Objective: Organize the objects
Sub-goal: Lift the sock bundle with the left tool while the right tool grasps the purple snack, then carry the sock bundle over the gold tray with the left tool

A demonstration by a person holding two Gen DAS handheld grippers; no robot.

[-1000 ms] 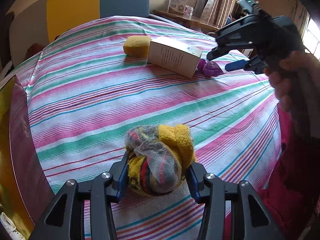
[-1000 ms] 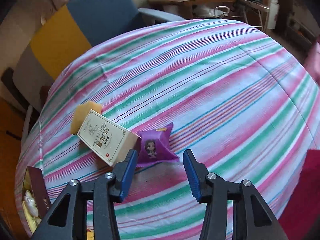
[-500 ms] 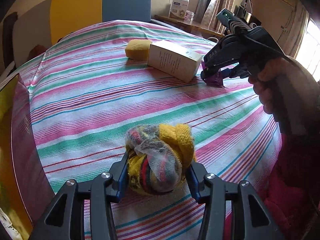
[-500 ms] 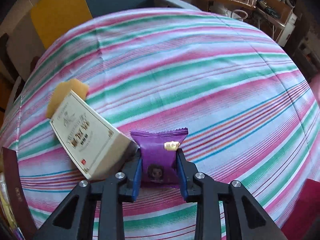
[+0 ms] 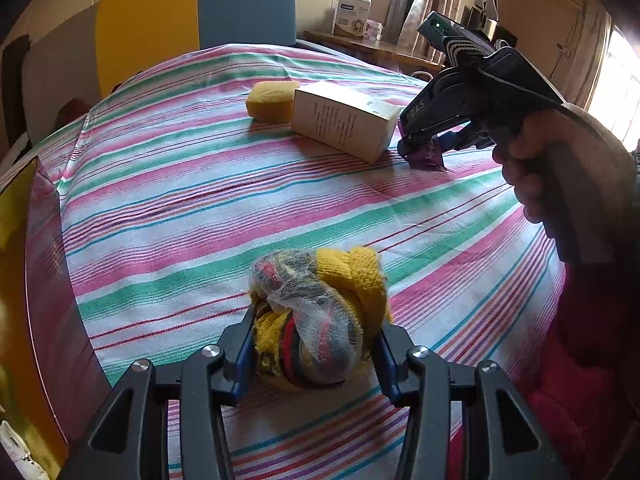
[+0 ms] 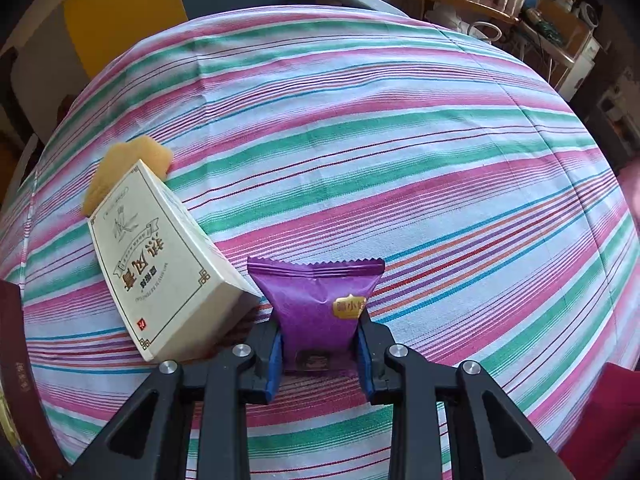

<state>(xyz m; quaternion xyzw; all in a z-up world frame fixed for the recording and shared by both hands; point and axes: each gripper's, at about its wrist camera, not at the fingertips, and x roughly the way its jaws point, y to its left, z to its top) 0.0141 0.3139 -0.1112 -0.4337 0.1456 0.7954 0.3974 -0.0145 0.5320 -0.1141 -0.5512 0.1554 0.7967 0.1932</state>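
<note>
Dropped onto the purple packet (image 6: 320,304) since a second ago and clamped: right claw (image 6: 318,346), pads squeezing the packet's lower half on the striped table (image 6: 400,152), just beside the white box (image 6: 160,260). Left claw (image 5: 314,354) closing in lately, pads against the sides of the yellow knitted bundle (image 5: 320,316). Beyond the box, touching it, a yellow sponge (image 5: 270,98).

"DAS" on right gripper (image 5: 425,148)

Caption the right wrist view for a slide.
Right tongs shut on a purple snack packet beside a cream box on the striped tablecloth.
</note>
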